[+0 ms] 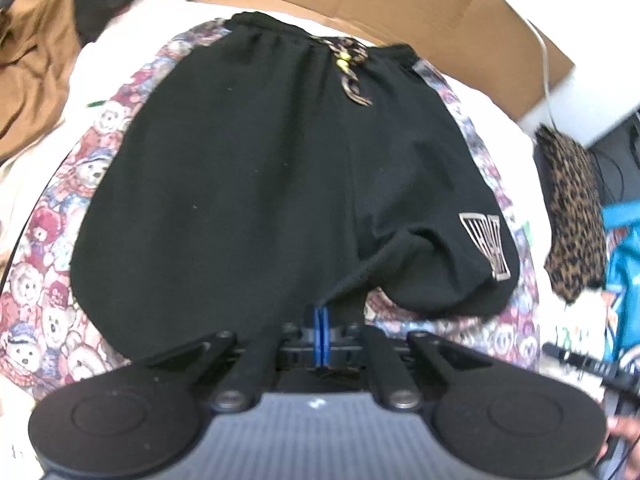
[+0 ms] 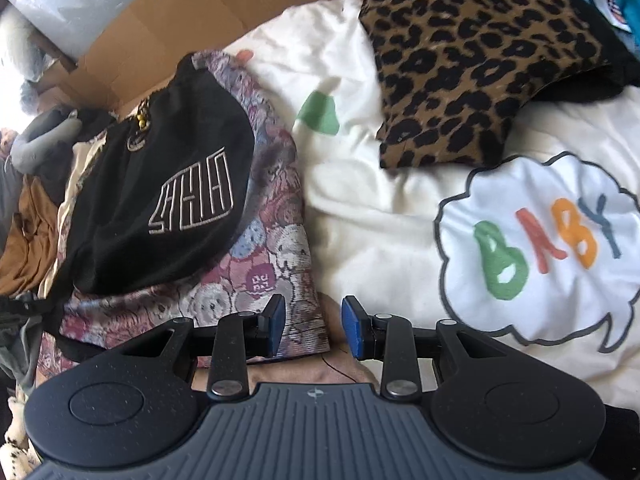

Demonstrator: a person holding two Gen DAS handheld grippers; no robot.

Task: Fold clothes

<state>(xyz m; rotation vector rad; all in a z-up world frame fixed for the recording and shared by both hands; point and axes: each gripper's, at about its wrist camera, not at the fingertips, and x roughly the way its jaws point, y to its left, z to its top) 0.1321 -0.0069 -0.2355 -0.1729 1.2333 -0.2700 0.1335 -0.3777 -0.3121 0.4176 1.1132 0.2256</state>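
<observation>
Still, the left gripper (image 1: 321,322), pinched on a thin fold of the shorts (image 1: 256,184), could slip, with the right gripper (image 2: 313,326) open and empty at the blanket's (image 2: 256,276) near edge.

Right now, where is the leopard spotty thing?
In the right wrist view the leopard-print cloth lies top right on the cream blanket, above the BABY bubble.

Cream bed cover (image 2: 360,208), teddy-print blanket (image 2: 272,248) w/ black shorts (image 1: 248,184), leopard cushion (image 2: 472,60)
</observation>
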